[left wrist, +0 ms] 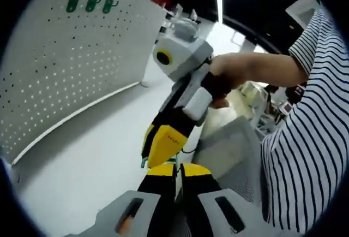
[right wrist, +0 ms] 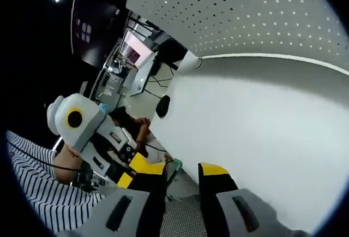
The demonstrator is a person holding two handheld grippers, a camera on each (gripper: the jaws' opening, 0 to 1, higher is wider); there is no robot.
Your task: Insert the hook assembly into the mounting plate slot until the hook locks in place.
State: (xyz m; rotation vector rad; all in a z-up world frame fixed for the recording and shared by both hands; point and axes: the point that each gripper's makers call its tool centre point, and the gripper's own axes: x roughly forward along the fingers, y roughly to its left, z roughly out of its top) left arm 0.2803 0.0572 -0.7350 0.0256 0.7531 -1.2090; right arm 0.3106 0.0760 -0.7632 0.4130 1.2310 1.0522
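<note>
A white pegboard mounting plate (left wrist: 65, 67) stands at the back of the white table and curves across the top of the right gripper view (right wrist: 245, 13). Three green hooks (left wrist: 91, 3) hang near its top edge. My left gripper (left wrist: 178, 174) has its yellow-tipped jaws pressed together, with a small green hook (left wrist: 143, 163) poking out beside the tips. The right gripper (left wrist: 162, 141) comes in from the right in a hand and meets those tips. In the right gripper view the right gripper (right wrist: 184, 176) stands open, the green hook (right wrist: 176, 164) at its tips next to the left gripper (right wrist: 143, 167).
A white tabletop (left wrist: 92, 155) stretches between the grippers and the pegboard. A grey mesh surface (left wrist: 229, 149) lies under the hands. A person in a striped shirt (left wrist: 311, 133) stands close on the right. Desks and monitors (right wrist: 136, 57) crowd the dim room behind.
</note>
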